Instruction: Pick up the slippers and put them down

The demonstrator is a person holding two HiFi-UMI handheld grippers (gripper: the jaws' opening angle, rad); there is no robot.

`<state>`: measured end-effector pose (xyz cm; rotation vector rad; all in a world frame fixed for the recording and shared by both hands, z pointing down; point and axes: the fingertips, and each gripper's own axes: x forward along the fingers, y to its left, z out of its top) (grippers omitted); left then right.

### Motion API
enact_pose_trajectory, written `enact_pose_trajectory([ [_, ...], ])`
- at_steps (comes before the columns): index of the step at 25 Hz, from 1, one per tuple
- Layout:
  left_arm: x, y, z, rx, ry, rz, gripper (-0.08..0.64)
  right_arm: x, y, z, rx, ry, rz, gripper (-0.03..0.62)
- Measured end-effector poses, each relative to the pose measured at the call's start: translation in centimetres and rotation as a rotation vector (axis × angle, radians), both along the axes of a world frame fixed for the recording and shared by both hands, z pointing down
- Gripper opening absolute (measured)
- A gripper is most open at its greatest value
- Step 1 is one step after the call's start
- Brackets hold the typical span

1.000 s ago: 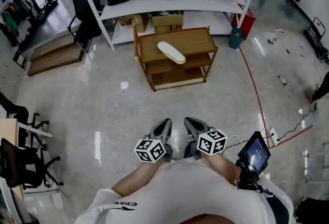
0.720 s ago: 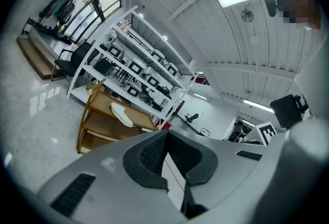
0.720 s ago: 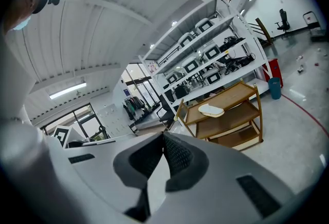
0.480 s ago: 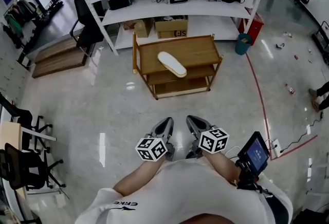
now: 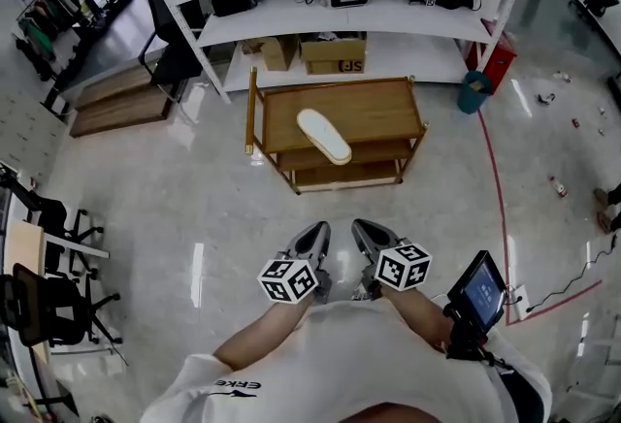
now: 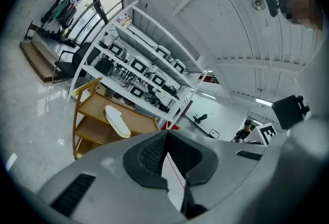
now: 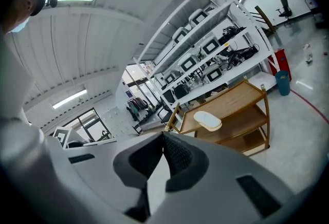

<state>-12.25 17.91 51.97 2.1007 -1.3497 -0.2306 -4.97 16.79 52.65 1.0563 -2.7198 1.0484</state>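
Left tongs (image 6: 167,134), right tongs (image 7: 163,134) closed; flat white slipper (image 5: 324,136).

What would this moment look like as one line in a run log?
stage: slipper not yet picked | slipper: on cart top shelf | left gripper: shut, empty | right gripper: shut, empty

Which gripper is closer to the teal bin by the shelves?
Right. The right gripper sits below-left of the teal bin; the left gripper is farther left.
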Motion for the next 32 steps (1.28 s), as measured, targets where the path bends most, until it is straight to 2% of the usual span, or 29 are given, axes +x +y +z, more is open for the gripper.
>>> enact_pose_trajectory([
  [6,1.3,-2.8,0.5,-0.023,-0.002,-0.026,0.003,1.6,-3.2,0.2,-0.015,-0.002,-0.016,0.006],
  [16,0.6,-7.6,1.8,-0.049,-0.004,-0.01,0.003,1.2,-7.9,1.2,-0.034,0.01,-0.006,0.006],
  [32,-5.9,-18.2,2.2,-0.061,0.02,0.014,0.003,-3.8,-18.6,1.7,-0.052,0.078,0.043,0.006],
])
